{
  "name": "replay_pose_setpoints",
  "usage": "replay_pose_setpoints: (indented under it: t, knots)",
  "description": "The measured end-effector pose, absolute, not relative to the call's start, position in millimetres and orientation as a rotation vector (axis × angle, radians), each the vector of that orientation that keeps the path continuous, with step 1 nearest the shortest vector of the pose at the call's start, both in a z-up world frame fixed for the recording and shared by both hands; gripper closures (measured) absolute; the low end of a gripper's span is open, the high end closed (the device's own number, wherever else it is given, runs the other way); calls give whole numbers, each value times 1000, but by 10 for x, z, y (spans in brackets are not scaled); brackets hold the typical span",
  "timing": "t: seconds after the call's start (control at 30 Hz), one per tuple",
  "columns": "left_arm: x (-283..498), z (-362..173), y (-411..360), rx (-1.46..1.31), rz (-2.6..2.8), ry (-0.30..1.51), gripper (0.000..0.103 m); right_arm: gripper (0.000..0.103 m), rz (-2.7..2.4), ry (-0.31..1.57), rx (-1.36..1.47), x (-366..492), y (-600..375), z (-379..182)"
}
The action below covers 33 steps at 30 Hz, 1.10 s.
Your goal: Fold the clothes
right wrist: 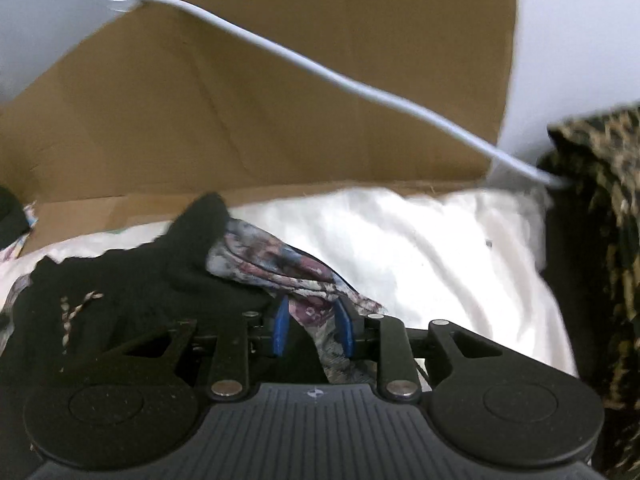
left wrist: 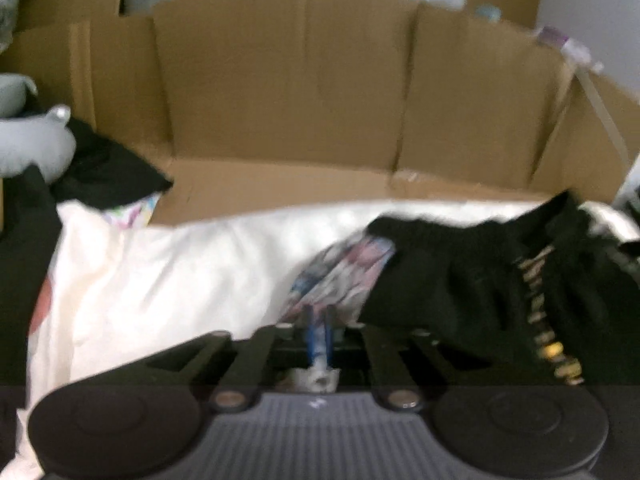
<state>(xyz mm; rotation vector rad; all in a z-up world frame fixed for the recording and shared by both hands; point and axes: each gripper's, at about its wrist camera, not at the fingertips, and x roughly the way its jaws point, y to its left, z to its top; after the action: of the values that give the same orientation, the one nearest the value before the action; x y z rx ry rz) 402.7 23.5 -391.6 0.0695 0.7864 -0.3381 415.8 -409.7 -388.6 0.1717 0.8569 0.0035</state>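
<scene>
A floral-print cloth [left wrist: 344, 268] lies on a white sheet [left wrist: 180, 272], and a black garment [left wrist: 448, 280] with a braided drawstring [left wrist: 548, 332] covers part of it. My left gripper [left wrist: 319, 320] is shut on the floral cloth's near edge, its blue pads almost touching with fabric pinched between them. In the right wrist view the same floral cloth [right wrist: 272, 264] sticks out from under the black garment [right wrist: 132, 280]. My right gripper [right wrist: 313, 320] holds a thicker bunch of it between its blue pads [right wrist: 282, 328]. The view is blurred.
Cardboard walls [left wrist: 280, 92] stand behind the sheet in both views. A white cable [right wrist: 320, 68] crosses the right wrist view diagonally. A dark camouflage-patterned cloth [right wrist: 600, 220] is at the right edge. At the far left lie another black cloth [left wrist: 108, 164] and a grey soft object [left wrist: 28, 140].
</scene>
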Motion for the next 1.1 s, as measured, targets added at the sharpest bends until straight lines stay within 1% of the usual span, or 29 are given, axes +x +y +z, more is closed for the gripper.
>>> replay_pose_setpoints:
  t: [0.07,0.13,0.2,0.3,0.37,0.43,0.6,0.73,0.83,0.9,0.97,1.0,1.07,1.1]
  knots:
    - [3962,-3837,195,26,-392,776,94,68,49,842,151,4045,-4051,-3823]
    - [3893,-3820,86,17,-454,779,94,61,96,838,119,3956,-4019,-3809]
    - [3830,-3853,-63,57,-506,790,90,61,98,858,57,3907,-3944,-3885]
    - [3859,-4084,-241,153,-498,878,89,61,52,913,-5,3877,-3891,-4047]
    - [3913,-4216,-199,153,-448,904,92,60,46,906,-49,3855,-3922,-4098]
    - [3927,-4247,-137,179,-416,881,100,61,57,903,-58,3840,-3998,-4104]
    - [3931,-4170,10,167,-434,897,99,61,55,910,-23,3760,-4161,-4019]
    - [3822,-4016,128,138,-459,891,98,60,65,862,50,3585,-4272,-3855]
    - [3738,-3962,107,90,-505,883,93,59,91,834,31,3438,-4214,-3814]
    - [3662,-3963,58,82,-533,876,85,58,94,844,25,3360,-4166,-3849]
    - [3595,-4000,-28,103,-542,874,69,57,86,853,7,3290,-4118,-3896]
    - [3582,-4034,-63,115,-532,878,67,56,76,856,-10,3260,-4094,-3924]
    - [3570,-4118,-102,126,-501,895,60,56,50,869,-37,3212,-4067,-3985]
    - [3572,-4163,-100,126,-489,913,60,56,35,885,-32,3201,-4084,-4013]
